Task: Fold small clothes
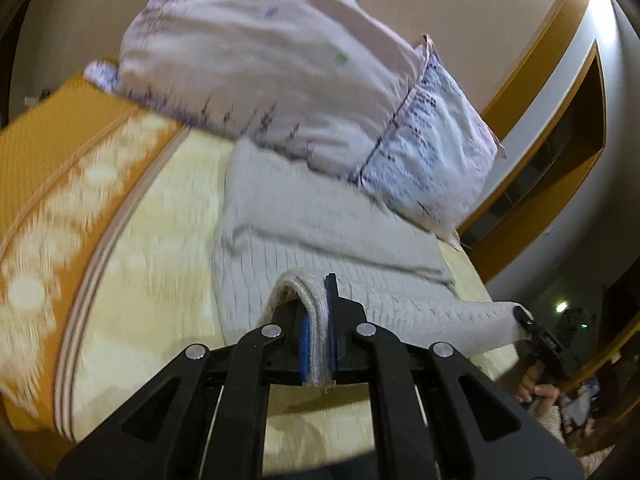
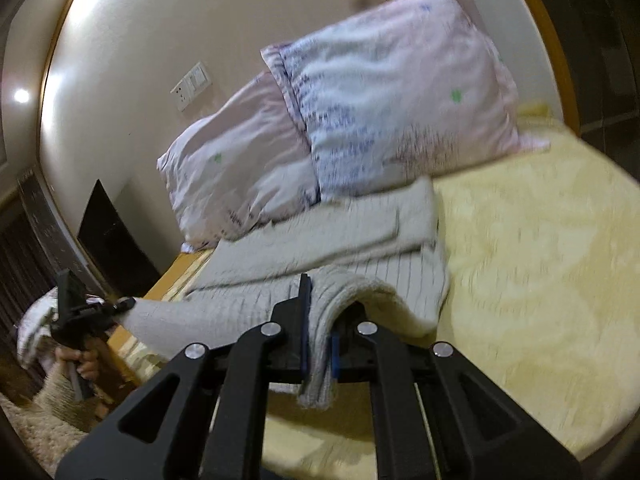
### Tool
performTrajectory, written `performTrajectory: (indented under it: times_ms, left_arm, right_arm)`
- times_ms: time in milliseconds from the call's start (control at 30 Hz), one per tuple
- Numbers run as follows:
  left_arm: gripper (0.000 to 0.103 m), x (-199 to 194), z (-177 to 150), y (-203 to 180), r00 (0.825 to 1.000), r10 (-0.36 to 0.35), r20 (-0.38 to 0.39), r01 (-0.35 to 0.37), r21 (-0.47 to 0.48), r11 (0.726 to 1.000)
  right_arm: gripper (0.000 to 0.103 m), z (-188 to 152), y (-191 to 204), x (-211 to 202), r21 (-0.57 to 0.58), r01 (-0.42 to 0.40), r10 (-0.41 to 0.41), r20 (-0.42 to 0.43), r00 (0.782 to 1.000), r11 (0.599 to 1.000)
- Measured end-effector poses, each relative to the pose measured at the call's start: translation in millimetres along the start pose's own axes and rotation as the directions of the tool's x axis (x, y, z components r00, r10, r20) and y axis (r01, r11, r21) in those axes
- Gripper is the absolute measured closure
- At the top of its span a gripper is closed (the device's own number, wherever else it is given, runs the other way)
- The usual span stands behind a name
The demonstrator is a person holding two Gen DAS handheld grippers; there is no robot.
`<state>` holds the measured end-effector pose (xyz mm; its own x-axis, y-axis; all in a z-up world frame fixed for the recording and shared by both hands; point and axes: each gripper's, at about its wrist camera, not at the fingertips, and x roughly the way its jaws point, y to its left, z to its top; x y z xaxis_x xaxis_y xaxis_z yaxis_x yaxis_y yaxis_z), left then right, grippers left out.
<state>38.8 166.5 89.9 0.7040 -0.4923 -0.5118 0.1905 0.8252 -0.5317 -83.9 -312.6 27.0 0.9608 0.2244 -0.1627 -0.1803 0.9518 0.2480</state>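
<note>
Left gripper (image 1: 318,332), nearest in its own view: jaws clamped tight on a folded edge of the grey knit sweater (image 1: 320,232), blue pads pressing the ribbed hem from both sides. The pinched edge arches up off the yellow blanket (image 1: 160,232).

Right gripper (image 2: 320,344), same in its view: jaws closed on a thick fold of the sweater (image 2: 328,224), fabric bunched between the blue pads and hanging a little below them.

Each gripper also shows in the other's view, at the far corner of the same lower hem, held by a hand (image 2: 78,360). The hem stretches between the two grips, lifted clear of the bed.

Beyond the lifted hem, the rest of the sweater lies flat on the blanket, with one sleeve folded across the body.

Behind it, touching its far edge: two pale pink printed pillows (image 2: 392,92) propped against the wall.

Orange patterned bedding (image 1: 52,184) at the left edge of the left view. Wall socket (image 2: 191,85) above the pillows.
</note>
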Motion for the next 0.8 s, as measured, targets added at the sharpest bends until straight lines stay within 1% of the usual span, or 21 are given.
performTrajectory:
  times_ms: [100,200,300,400,533,633,667,767,800]
  left_arm:
    - [0.097,16.0,25.2,-7.0,0.999,0.040,0.032,-0.041,0.036,0.998]
    - [0.097,31.0,47.3,-10.0,0.997,0.059,0.053,-0.061,0.047,0.997]
    - [0.097,48.2,68.3,-14.7,0.995,0.075,0.071,-0.080,0.067,0.994]
    - [0.097,69.9,87.7,-13.3,0.993,0.092,0.080,-0.099,0.084,0.992]
    - [0.097,107.3,107.1,-1.9,0.992,0.112,0.061,-0.116,0.066,0.991]
    - [0.097,138.5,115.1,15.6,0.991,0.129,0.032,-0.130,0.024,0.991]
    - [0.097,151.5,117.3,23.7,0.991,0.134,0.016,-0.134,-0.004,0.991]
    - [0.097,180.5,116.7,43.6,0.989,0.141,-0.039,-0.144,-0.079,0.986]
    - [0.097,188.8,115.0,49.7,0.988,0.142,-0.058,-0.148,-0.102,0.984]
  right_arm:
    - [0.096,14.0,4.0,12.0,-0.035,0.030,-0.029,0.023,0.999,0.999]
    - [0.096,32.3,5.7,27.7,-0.054,0.053,-0.052,0.037,0.998,0.997]
    - [0.096,54.7,5.7,50.4,-0.077,0.092,-0.089,0.037,0.995,0.993]
    - [0.096,68.3,0.3,72.4,-0.078,0.126,-0.125,0.028,0.992,0.989]
    - [0.096,84.7,-22.7,117.8,-0.012,0.152,-0.152,-0.026,0.988,0.988]
    - [0.096,90.2,-38.9,151.7,0.012,0.176,-0.175,-0.076,0.982,0.984]
    - [0.096,91.0,-44.5,162.3,0.018,0.186,-0.184,-0.094,0.978,0.982]
    - [0.096,89.7,-65.3,195.3,0.057,0.222,-0.209,-0.174,0.962,0.973]
    - [0.096,87.4,-75.8,208.7,0.088,0.236,-0.213,-0.218,0.953,0.968]
